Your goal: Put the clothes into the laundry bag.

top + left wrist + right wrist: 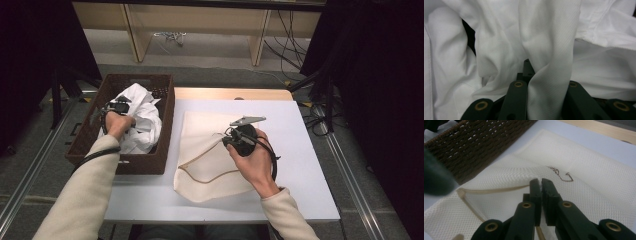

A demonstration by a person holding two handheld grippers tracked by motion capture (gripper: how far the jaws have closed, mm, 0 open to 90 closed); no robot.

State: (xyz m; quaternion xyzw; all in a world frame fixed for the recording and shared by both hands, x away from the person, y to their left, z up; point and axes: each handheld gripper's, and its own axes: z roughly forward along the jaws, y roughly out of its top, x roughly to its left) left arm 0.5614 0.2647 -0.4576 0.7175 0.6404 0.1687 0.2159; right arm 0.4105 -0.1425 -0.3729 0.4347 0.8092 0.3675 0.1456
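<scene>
A white garment (145, 120) lies bunched in a brown wicker basket (169, 125) at the table's left. My left gripper (116, 107) is down in the basket, shut on a fold of that garment (549, 45), which runs up between the jaws of the left gripper (541, 75). A cream mesh bag (210, 155) with a tan-trimmed opening lies flat on the white table (305, 150). My right gripper (228, 138) rests on the bag's upper layer. The right gripper (541, 183) is shut on a pinch of the mesh bag (586, 170) near its opening edge.
The basket's woven wall (474, 147) stands just left of the bag. A small brown cord (560, 173) lies on the mesh ahead of the right jaws. Beyond the table are a wooden strip (230, 93), floor cables and dark curtains.
</scene>
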